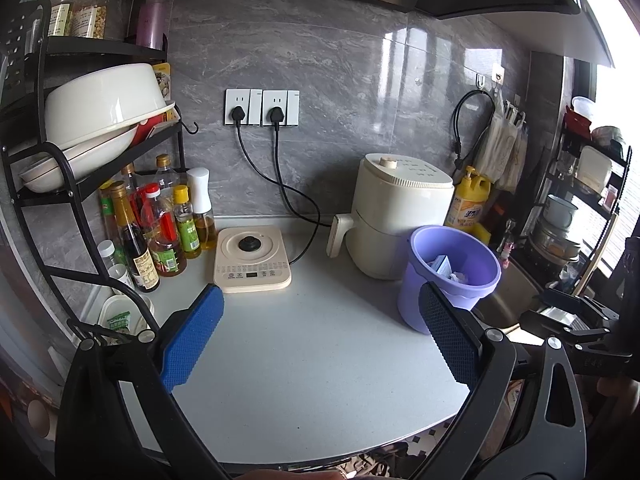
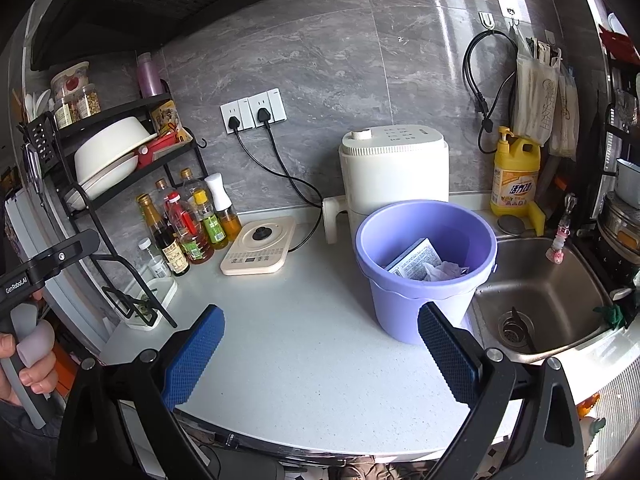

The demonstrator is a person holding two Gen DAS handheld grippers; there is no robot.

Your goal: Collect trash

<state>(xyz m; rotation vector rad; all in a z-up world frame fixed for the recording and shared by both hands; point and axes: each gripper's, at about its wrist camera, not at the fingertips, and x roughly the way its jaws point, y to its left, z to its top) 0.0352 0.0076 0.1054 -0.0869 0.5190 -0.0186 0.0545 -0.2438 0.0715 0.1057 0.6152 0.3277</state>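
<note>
Both our left gripper point(image 1: 322, 336) and right gripper point(image 2: 320, 356) hang spread wide, gripping nothing. The purple bucket point(image 2: 424, 280) stands on the speckled counter point(image 2: 304, 344) at two o'clock, beside the steel sink point(image 2: 552, 292). Inside lie a crumpled tissue point(image 2: 442, 270) and a printed carton point(image 2: 416, 258): light, soft, easily pinched. The bucket's smooth plastic rim looks the best hold.

Both grippers, left gripper point(image 1: 322, 334) and right gripper point(image 2: 320, 354), have black frames, silver screws and blue textured pads point(image 2: 192, 360); the bare-skinned left hand point(image 2: 28, 364) grips a grey handle.
</note>
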